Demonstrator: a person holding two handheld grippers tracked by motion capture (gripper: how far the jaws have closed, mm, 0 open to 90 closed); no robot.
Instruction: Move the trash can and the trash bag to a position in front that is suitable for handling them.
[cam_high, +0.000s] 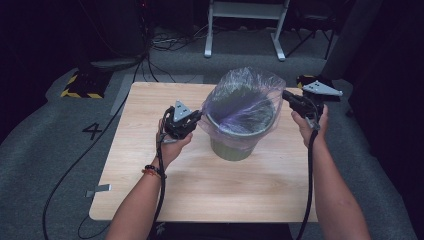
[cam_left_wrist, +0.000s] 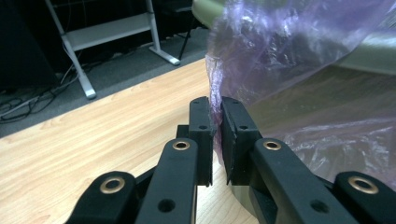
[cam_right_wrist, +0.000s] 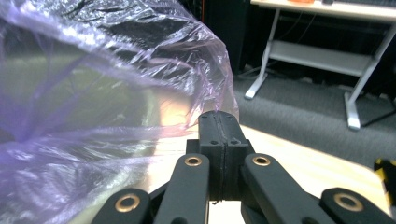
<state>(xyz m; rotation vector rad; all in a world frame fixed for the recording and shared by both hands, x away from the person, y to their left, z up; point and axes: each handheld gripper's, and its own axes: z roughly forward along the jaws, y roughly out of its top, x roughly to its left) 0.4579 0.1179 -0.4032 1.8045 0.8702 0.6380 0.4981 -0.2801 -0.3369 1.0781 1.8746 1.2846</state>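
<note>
A green bin (cam_high: 232, 149) stands on the middle of the wooden table (cam_high: 200, 190), lined with a thin purple plastic bag (cam_high: 245, 95) that billows above its rim. My left gripper (cam_high: 200, 117) is at the bag's left edge; in the left gripper view its jaws (cam_left_wrist: 217, 116) are shut on a fold of the bag (cam_left_wrist: 299, 60). My right gripper (cam_high: 285, 94) is at the bag's right edge, raised above the rim. In the right gripper view its jaws (cam_right_wrist: 219, 126) are pressed together with the bag's film (cam_right_wrist: 93, 93) running into their tips.
The table's near half is bare wood. A white desk frame (cam_high: 245, 30) and loose cables lie on the grey floor behind. A yellow-and-black striped base (cam_high: 80, 87) sits at the back left, and a "4" (cam_high: 93, 131) is marked on the floor.
</note>
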